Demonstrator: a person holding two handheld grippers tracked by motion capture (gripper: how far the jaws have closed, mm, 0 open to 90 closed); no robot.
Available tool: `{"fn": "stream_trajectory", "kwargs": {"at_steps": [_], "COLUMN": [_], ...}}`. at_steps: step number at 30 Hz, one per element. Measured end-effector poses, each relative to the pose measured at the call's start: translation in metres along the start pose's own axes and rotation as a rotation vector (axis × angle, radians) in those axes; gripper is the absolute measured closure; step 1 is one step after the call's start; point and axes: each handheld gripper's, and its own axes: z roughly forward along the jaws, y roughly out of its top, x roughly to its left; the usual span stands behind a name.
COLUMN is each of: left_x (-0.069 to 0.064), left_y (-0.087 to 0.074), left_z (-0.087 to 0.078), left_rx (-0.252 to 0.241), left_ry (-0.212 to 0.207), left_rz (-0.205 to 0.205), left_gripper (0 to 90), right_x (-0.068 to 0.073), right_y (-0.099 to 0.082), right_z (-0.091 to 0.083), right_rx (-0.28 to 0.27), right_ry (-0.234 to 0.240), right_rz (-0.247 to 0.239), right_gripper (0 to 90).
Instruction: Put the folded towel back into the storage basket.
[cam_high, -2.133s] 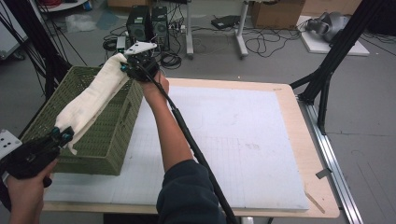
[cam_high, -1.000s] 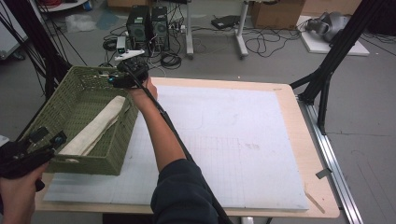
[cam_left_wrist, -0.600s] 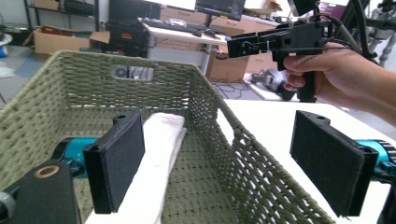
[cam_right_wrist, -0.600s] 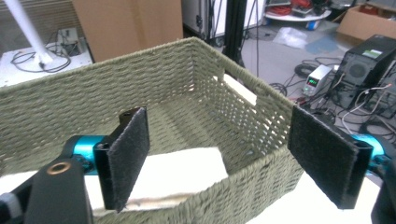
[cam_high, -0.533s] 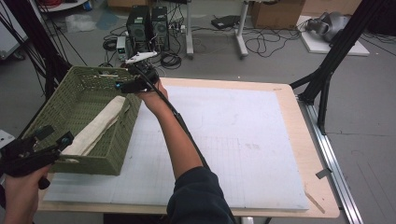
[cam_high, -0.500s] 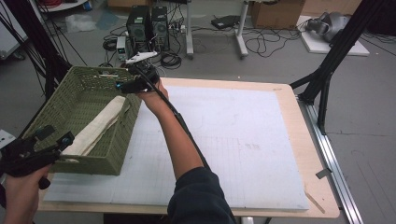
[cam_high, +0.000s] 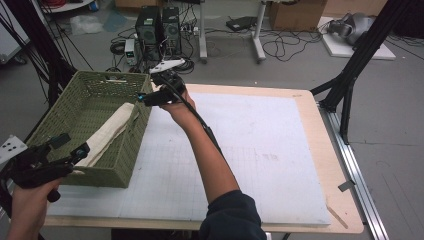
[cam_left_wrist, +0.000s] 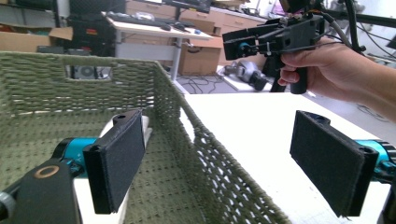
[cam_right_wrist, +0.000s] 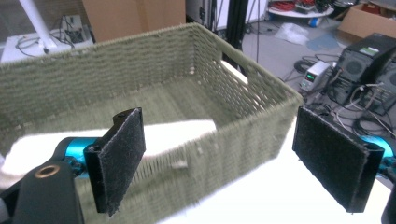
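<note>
Green woven rectangular basket (cam_high: 70, 112) sits at the counter's (cam_high: 280, 150) left edge, far half. Cream folded cloth (cam_high: 107, 134) lies inside it, running lengthwise from the near end toward the right wall. Left gripper (cam_high: 67, 147) is at the basket's near right corner, jaws spread wide and empty, straddling the right wall; the cloth (cam_left_wrist: 140, 128) is just behind one jaw. Right gripper (cam_high: 145, 97) is at the basket's far right corner, jaws parted, nothing gripped; cloth (cam_right_wrist: 177, 133) lies below and beyond them inside the basket (cam_right_wrist: 154, 65).
</note>
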Motion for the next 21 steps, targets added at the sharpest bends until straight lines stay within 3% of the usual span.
{"fn": "stream_trajectory", "kwargs": {"at_steps": [10,13,21], "left_x": [-0.007,-0.009,-0.025], "left_y": [0.0,0.001,0.004], "left_z": [0.013,0.016,0.034], "left_rx": [0.013,0.018,0.007], "left_ry": [-0.06,-0.065,-0.124], "left_rz": [-0.005,0.006,0.042], "left_gripper": [18.4,18.3,18.3], "right_x": [-0.015,-0.018,-0.028], "right_y": [-0.012,-0.017,-0.038], "right_z": [-0.048,-0.063,-0.104], "right_rx": [-0.024,-0.022,-0.026], "right_ry": [-0.03,-0.047,-0.093], "right_rz": [0.002,-0.013,0.004], "right_gripper": [15.8,15.8,15.8]}}
